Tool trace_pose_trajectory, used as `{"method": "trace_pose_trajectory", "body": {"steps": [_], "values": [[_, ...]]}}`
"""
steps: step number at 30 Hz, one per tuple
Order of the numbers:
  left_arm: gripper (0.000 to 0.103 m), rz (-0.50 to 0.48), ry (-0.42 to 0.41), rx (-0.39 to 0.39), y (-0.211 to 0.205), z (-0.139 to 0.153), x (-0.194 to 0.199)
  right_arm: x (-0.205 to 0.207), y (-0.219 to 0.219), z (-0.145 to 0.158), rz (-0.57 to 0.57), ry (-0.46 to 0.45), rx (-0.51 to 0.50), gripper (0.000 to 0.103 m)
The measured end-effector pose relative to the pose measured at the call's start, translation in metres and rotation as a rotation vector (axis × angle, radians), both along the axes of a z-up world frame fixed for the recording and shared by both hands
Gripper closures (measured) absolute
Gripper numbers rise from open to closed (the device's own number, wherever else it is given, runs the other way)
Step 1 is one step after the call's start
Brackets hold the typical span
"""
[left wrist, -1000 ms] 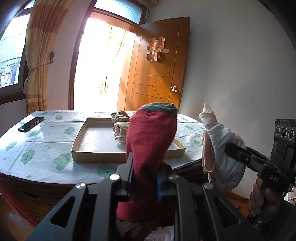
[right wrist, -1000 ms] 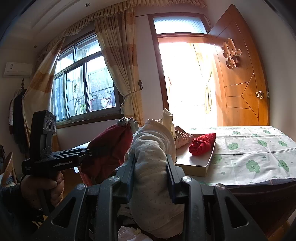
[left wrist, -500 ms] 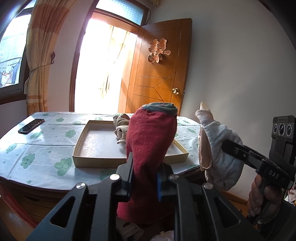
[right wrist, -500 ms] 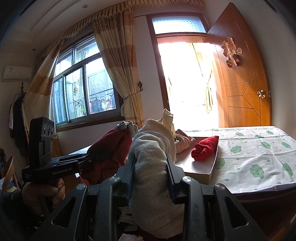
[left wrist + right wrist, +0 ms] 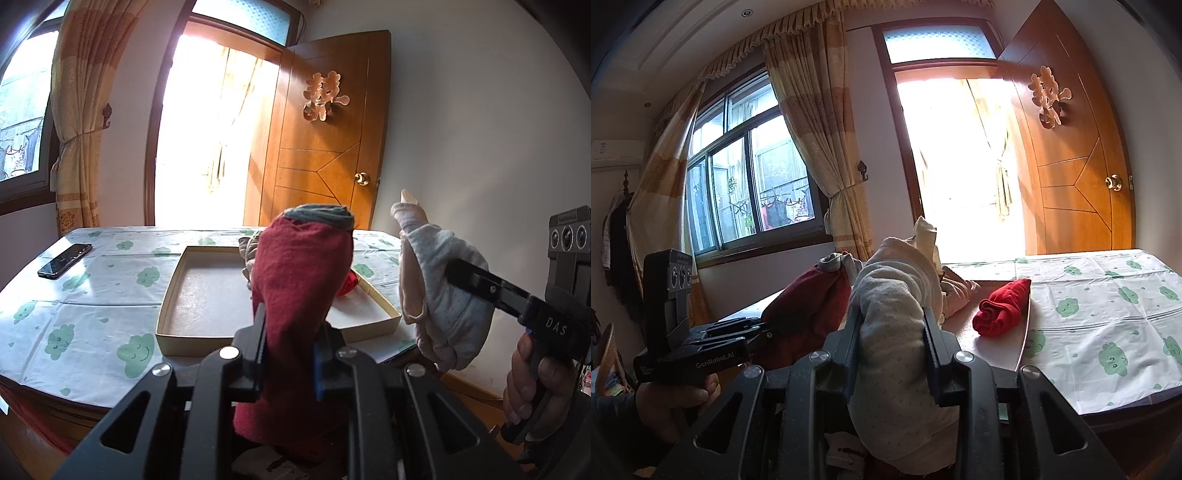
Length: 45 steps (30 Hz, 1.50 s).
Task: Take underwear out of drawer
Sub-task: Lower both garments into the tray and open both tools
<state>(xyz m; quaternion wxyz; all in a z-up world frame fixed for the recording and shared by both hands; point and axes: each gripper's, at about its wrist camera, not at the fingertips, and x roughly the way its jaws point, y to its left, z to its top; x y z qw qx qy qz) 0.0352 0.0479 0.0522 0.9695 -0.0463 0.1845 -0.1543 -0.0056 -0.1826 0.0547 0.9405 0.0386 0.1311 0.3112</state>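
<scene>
Left claw (image 5: 286, 347) clamps the dark red underwear (image 5: 303, 280), right claw (image 5: 892, 347) clamps the pale dotted underwear (image 5: 897, 314); I'd watch the hanging tails snagging the box (image 5: 166, 317) rim at frame centre

A room in a home, likely a bedroom or living room. Tied-back beige curtains (image 5: 812, 122) beside a framed window (image 5: 750, 192), with laundry hung outside. Wooden door (image 5: 325, 144) standing open, a paper-cut ornament (image 5: 325, 96) stuck on it. Tabletop (image 5: 92, 295) under a cloud-print cover, a phone (image 5: 65, 260) lying on it. Wall-mounted air conditioner (image 5: 615, 153) and hanging clothes (image 5: 617, 251) at far left.
</scene>
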Motion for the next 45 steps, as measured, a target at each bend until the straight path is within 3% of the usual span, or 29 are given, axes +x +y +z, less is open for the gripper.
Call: {"method": "trace_pose_trajectory", "body": {"steps": [20, 45], "values": [[0.086, 0.05, 0.013, 0.057, 0.025, 0.012, 0.053, 0.07, 0.04, 0.014, -0.051, 0.029, -0.096, 0.071], [0.086, 0.126, 0.114, 0.102, 0.051, 0.007, 0.138, 0.156, 0.073, 0.016, -0.104, 0.081, -0.193, 0.07]]}}
